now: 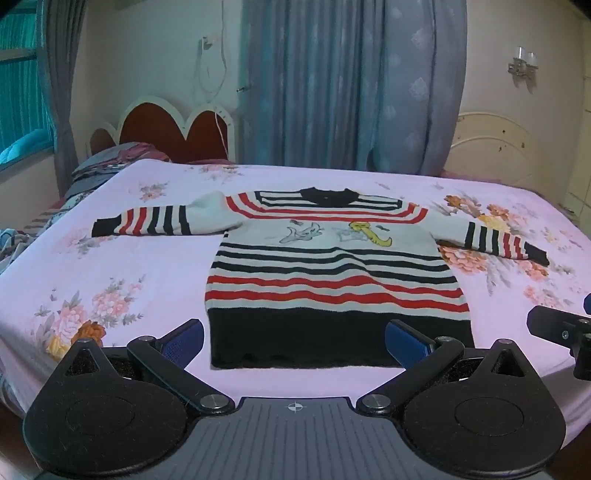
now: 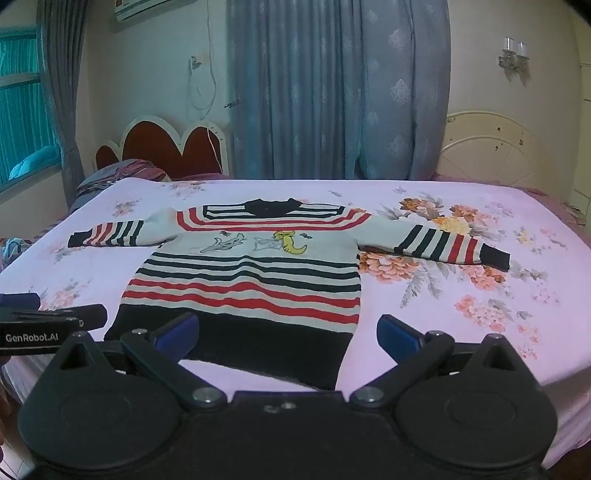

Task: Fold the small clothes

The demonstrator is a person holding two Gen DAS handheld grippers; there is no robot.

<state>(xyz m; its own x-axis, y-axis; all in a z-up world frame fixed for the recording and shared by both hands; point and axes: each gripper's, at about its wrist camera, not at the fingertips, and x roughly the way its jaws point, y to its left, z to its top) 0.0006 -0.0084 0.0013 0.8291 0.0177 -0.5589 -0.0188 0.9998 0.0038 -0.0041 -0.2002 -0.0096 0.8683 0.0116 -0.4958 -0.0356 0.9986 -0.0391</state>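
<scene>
The only readable writing is "GenRobot.AI" in white on the black body of the left gripper (image 2: 55,325), which pokes in at the left edge of the right wrist view; the left wrist view shows no lettering, only a small crosshair mark on its own grey ribbed housing. The striped sweater (image 1: 332,273) lies flat and face up in the middle of the bed (image 1: 129,266), black collar far, broad black hem near, both sleeves spread out to left and right, with cartoon figures in grey and yellow across the chest. Its hem stops short of the near edge of the bed, leaving a strip of bare pink flowered sheet there, and wide open sheet lies to the left and right of the body under and beyond the sleeves. The left gripper's (image 1: 294,338) jaws are spread wide with nothing between the blue pads, and they frame the hem from the near side without touching it. The right gripper (image 2: 288,332) likewise has its jaws spread wide and holds nothing, hovering over the hem's right half. From the left wrist the right gripper (image 1: 561,328) shows only as a black tip at the right edge. The right wrist view alone shows an air conditioner (image 2: 135,8) high on the far wall.
</scene>
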